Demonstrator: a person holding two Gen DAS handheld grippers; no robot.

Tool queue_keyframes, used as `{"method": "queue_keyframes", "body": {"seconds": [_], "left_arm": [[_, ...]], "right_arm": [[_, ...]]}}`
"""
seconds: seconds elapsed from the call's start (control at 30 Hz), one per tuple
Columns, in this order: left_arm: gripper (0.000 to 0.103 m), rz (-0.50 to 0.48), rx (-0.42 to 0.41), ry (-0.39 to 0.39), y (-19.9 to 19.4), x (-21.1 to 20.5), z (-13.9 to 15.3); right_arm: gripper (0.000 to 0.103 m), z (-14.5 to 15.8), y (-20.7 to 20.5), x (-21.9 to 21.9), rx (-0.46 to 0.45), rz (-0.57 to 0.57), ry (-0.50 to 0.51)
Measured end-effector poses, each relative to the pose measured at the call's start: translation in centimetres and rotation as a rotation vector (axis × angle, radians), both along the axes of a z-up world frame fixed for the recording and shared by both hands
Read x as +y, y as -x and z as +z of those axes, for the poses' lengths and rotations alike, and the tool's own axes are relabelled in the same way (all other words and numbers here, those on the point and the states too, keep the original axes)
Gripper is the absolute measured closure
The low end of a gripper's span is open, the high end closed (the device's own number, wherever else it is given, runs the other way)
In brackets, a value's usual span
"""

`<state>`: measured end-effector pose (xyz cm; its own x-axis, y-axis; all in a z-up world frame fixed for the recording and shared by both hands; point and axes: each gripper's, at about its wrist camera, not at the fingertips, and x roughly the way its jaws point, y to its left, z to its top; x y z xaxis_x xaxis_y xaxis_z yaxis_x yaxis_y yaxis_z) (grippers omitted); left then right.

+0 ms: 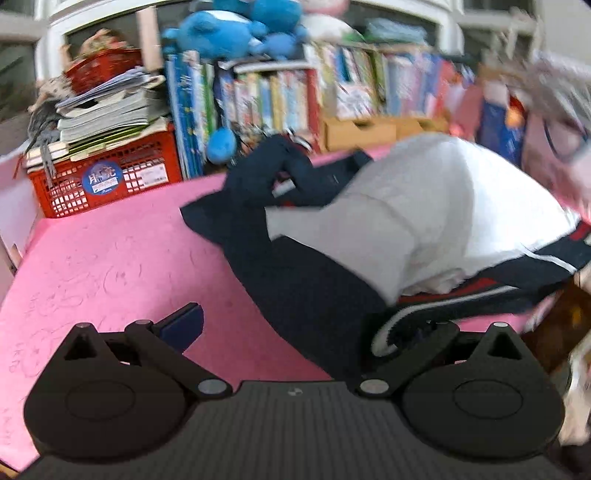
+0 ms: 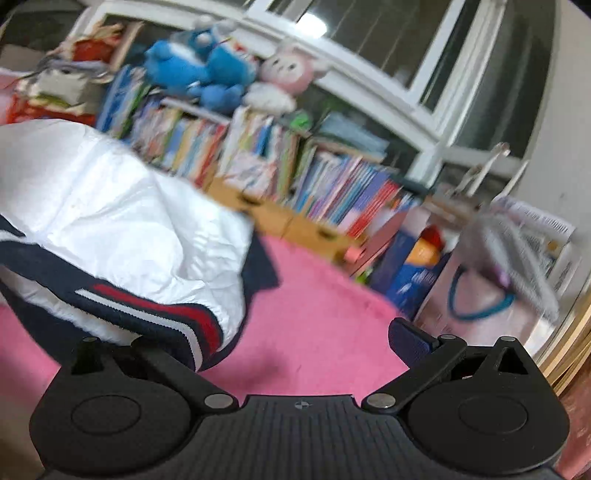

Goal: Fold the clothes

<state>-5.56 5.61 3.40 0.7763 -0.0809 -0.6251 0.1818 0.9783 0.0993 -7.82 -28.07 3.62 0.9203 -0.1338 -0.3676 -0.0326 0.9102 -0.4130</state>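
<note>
The jacket (image 1: 424, 221), white-bodied with navy panels and red-and-white striped trim, lies in a loose heap on the pink table (image 1: 110, 251), its white part puffed up and a navy sleeve (image 1: 258, 177) straggling off the far side of the heap toward the bookshelf (image 1: 295, 96). Nothing about it reads as folded yet: no flat layers, no squared edges, sleeves not tucked in. As a judgement, the task is at or near its start, with spreading, sleeve folds and the body fold all left to do.

The left tool (image 1: 295, 332) sits at the near edge of the jacket with its jaws spread wide; one finger is over bare pink, the other is lost behind the striped hem, and no cloth is pinched between them as far as can be seen. The right tool (image 2: 295, 343) is at the jacket's other side, also spread wide, one finger (image 2: 410, 343) over bare table and the other hidden under the striped hem (image 2: 155, 310); it holds nothing.

Beyond the jacket, against the bookshelf, a red crate (image 1: 107, 181) carries stacked books, and blue plush toys (image 1: 236, 33) sit on top of the shelf
</note>
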Motion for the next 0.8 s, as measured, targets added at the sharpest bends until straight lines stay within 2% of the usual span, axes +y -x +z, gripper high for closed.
{"method": "queue_keyframes", "body": {"seconds": [0.13,0.23,0.33,0.5,0.6,0.67,0.73,0.77,0.8], "left_arm": [[0.000,-0.072,0.097,-0.027,2.8,-1.6,-1.7],[0.000,-0.114,0.144,-0.022,4.2,-2.5,-2.7],[0.000,-0.054,0.104,-0.028,4.3,-2.1,-2.0],[0.000,0.085,0.012,0.027,3.5,1.2,1.0],[0.000,0.159,-0.036,0.033,2.6,2.9,2.5],[0.000,0.195,-0.059,0.028,2.1,3.6,3.1],[0.000,0.226,-0.071,0.031,1.3,4.0,3.5],[0.000,0.233,-0.076,0.034,0.9,4.1,3.6],[0.000,0.239,-0.080,0.037,0.4,4.1,3.6]], "right_arm": [[0.000,-1.4,1.5,0.5,0.155,0.145,-0.065],[0.000,-1.6,3.7,1.7,0.194,0.337,-0.137],[0.000,-1.2,4.9,3.9,0.204,0.552,-0.260],[0.000,-1.8,4.3,11.3,0.187,0.761,-0.222],[0.000,-1.4,2.7,14.4,0.146,0.818,-0.246],[0.000,-1.4,0.8,16.6,0.100,0.779,-0.264],[0.003,-3.0,-0.7,20.5,0.249,0.760,-0.159],[0.012,-3.8,-1.5,22.6,0.335,0.754,-0.100],[0.012,-4.6,-0.9,23.9,0.393,0.816,-0.067]]}}
